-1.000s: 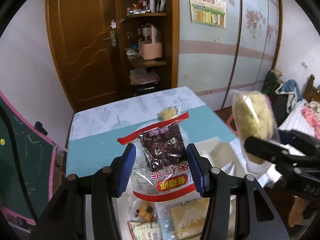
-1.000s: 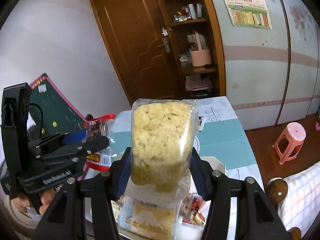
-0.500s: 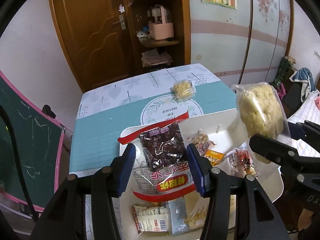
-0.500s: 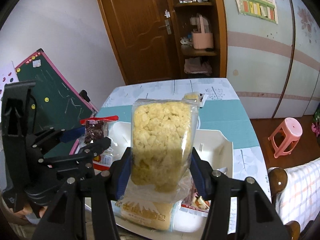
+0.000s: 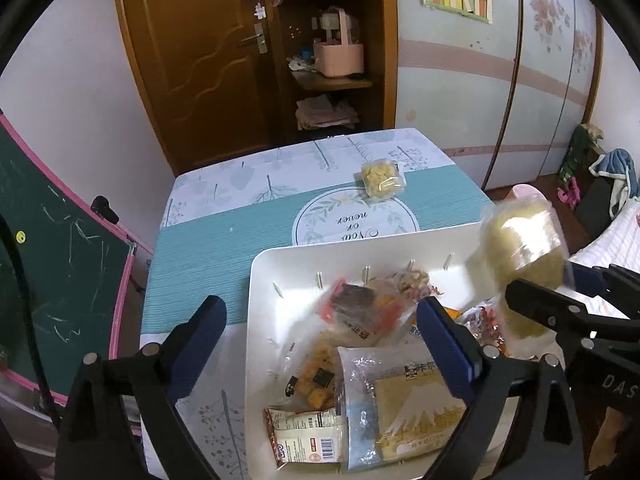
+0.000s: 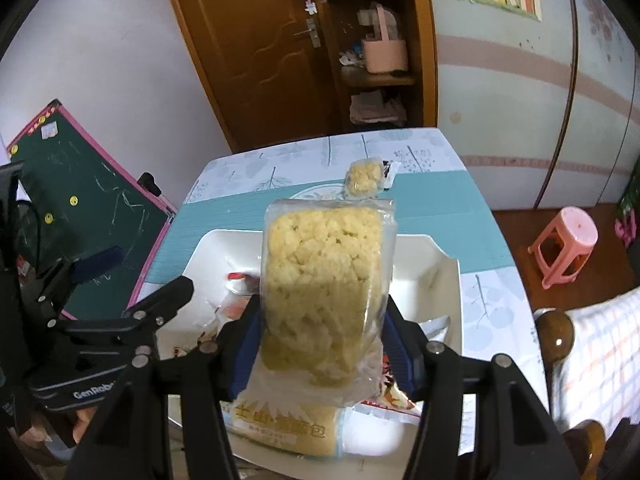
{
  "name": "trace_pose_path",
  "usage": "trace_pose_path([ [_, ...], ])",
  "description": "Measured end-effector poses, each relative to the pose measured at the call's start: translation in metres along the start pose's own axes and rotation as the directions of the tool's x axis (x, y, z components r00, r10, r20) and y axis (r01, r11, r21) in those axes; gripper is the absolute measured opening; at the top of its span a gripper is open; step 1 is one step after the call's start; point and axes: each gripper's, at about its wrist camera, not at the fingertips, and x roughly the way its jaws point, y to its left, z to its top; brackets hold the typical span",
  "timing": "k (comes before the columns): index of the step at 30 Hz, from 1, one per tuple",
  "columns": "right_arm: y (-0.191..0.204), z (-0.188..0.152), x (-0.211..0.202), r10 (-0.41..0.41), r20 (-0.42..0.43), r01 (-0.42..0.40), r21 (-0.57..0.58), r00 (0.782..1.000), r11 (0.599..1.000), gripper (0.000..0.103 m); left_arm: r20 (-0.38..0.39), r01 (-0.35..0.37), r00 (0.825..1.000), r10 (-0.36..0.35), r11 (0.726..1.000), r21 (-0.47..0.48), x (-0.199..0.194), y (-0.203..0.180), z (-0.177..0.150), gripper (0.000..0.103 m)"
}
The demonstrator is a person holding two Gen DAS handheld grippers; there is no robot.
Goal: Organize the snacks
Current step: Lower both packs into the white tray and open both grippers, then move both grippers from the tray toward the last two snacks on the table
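The right gripper was clamped on a clear plastic bag of yellow puffed-rice cake, held upright above the white rectangular plastic tray. The left gripper was spread wide with nothing in it, hovering over the tray's near-left side, a red-trimmed bag of dark dried fruit lying blurry in the tray just beyond its fingers.

If I were doing this bit, I'd lower the rice cake onto the bare far-right corner of the tray before letting go, since the stuff looked crumbly and a drop could break it. I'd keep the empty gripper out of the way.

Count, roughly: one tray, two rice-cake bags (the held one plus a small bag of the same yellow rice cake out on the teal patterned tablecloth), and about five or six packets in the tray. The pile overlapped too much to be sure.
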Motion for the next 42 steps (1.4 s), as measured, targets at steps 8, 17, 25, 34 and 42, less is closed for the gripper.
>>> trace_pose_path([
  [8, 0.005, -0.002, -0.001, 0.006, 0.011, -0.006, -0.022, 1.000, 1.000, 0.061, -0.039, 0.015, 0.999, -0.016, 1.000, -0.025, 0.009, 0.004, -0.002, 0.095],
  [17, 0.005, -0.002, 0.004, 0.015, -0.013, -0.015, -0.015, 1.000, 1.000, 0.061, -0.053, 0.020, 0.998, -0.021, 1.000, -0.023, 0.011, 0.003, -0.005, 0.095],
  [25, 0.008, -0.002, 0.009, 0.021, -0.033, -0.022, -0.020, 0.999, 1.000, 0.061, -0.062, 0.023, 0.998, -0.025, 0.999, -0.022, 0.012, 0.003, -0.006, 0.095],
  [34, 0.009, -0.003, 0.012, 0.023, -0.039, -0.024, -0.020, 0.999, 1.000, 0.061, -0.064, 0.025, 0.998, -0.027, 0.999, -0.023, 0.013, 0.003, -0.007, 0.095],
  [42, 0.008, -0.006, 0.017, 0.027, -0.055, -0.029, -0.023, 0.998, 0.999, 0.061, -0.069, 0.026, 0.997, -0.028, 0.999, -0.026, 0.015, 0.003, -0.009, 0.095],
])
